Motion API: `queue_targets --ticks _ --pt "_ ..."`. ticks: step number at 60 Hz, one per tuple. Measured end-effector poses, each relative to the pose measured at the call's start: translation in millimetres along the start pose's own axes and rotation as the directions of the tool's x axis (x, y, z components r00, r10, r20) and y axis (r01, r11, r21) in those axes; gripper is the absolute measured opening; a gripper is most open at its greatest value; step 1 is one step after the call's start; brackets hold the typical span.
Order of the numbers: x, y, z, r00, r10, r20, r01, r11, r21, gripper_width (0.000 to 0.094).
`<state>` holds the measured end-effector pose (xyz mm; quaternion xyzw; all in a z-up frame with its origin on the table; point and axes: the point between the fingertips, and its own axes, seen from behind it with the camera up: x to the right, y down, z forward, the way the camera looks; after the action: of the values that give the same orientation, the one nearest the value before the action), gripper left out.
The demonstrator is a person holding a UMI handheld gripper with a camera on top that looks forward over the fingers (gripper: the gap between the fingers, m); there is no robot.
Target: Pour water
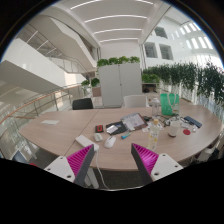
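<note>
My gripper [113, 160] is open and empty, its two pink-padded fingers [80, 161] spread wide above the near edge of a long wooden table [50, 135]. Well beyond the fingers, toward the far right of the table, stands a green translucent pitcher [169, 102]. Small cups or glasses [157, 129] sit among the clutter near it. Nothing stands between the fingers.
The table middle holds a laptop or tablet [131, 122], papers [88, 140], a white mouse [110, 142] and small items. A dark chair [83, 103] and a light chair [134, 100] stand behind. Plants [185, 75] line the right side; a railing [30, 100] runs left.
</note>
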<state>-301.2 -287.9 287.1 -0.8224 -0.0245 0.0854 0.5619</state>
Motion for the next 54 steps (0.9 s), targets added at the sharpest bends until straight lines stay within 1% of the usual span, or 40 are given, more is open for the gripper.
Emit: queue_targets --ticks 17,24,27,35,43,49,54 --pt "2 0 25 1.0 -0.013 -0.028 0.014 1.0 0.025 0.0815" --pt "33 9 41 0.999 0.008 -0.047 -0.006 0.999 0.046 0.0797" --pt "58 18 49 0.998 0.012 -0.057 -0.009 0.999 0.054 0.0796" --pt "124 41 99 0.994 -0.01 -0.11 0.02 0.995 0.093 0.0792" --pt "186 49 169 0.985 -0.016 -0.171 0.039 0.99 0.134 0.0792" --pt "224 52 224 0.979 0.001 -0.202 0.028 0.99 0.141 0.0791" --pt "245 50 264 0.978 -0.01 -0.208 0.041 0.988 0.148 0.0791"
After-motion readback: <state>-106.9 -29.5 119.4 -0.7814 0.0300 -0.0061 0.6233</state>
